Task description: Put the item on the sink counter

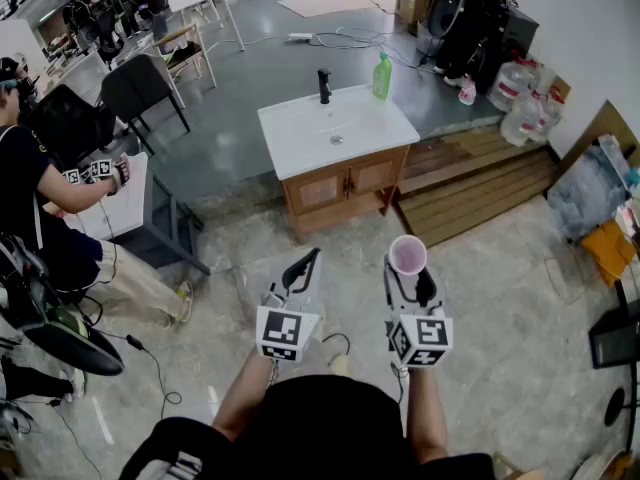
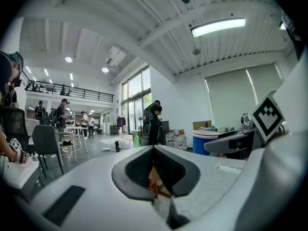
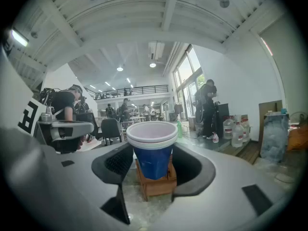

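Note:
A blue cup with a white rim (image 3: 153,159) stands upright between the jaws of my right gripper (image 3: 152,150), whose pads press its sides. In the head view the cup (image 1: 407,254) shows its pale open mouth above the right gripper (image 1: 408,273). My left gripper (image 1: 303,268) is held beside it, shut and empty, and its pads (image 2: 144,165) meet in the left gripper view. Ahead on the floor stands the white sink counter (image 1: 375,126) on a wooden cabinet, with a black faucet (image 1: 324,85) and a green bottle (image 1: 382,76) at its back edge. Both grippers are well short of it.
A person (image 1: 40,208) with grippers sits at the left beside a white table (image 1: 125,203). A wooden platform (image 1: 470,183) lies right of the cabinet, with water jugs (image 1: 520,98) and bags behind it. Cables trail on the floor.

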Tool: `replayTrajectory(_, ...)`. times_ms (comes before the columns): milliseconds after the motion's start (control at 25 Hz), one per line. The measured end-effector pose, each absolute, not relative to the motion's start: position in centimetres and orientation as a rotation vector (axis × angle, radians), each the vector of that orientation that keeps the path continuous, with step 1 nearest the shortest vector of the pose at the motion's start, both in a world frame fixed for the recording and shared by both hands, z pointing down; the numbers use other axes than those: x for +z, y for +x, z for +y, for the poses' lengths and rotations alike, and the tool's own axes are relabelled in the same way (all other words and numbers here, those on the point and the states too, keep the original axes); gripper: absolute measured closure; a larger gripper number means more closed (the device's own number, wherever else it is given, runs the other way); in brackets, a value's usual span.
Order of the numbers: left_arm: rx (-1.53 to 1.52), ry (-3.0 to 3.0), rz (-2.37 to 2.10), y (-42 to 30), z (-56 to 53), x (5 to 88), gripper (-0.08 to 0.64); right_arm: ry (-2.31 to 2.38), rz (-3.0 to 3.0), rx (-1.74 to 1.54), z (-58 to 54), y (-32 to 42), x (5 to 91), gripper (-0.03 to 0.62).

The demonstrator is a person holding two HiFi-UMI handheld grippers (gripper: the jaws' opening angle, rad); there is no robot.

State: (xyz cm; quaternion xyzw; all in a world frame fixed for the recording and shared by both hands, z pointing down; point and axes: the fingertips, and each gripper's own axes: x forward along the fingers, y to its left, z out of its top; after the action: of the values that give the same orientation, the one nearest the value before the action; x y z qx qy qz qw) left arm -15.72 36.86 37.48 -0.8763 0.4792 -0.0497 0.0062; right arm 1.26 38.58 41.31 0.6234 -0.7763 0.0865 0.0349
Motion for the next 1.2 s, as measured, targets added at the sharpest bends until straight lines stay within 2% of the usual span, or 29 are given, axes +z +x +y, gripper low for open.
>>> replayTrajectory(680,-0.202,-2.772,1.535,-16.5,33.2,38.7,0.557,1.894,-2.398,0.317,34.9,0.6,42.3,0.336)
replayTrajectory(1200,-0.219,-2.763,1.56,-17.5,23.7,38.9,0.558,1.854,-2.425,0.372,25.2,-0.9,43.0,0.336)
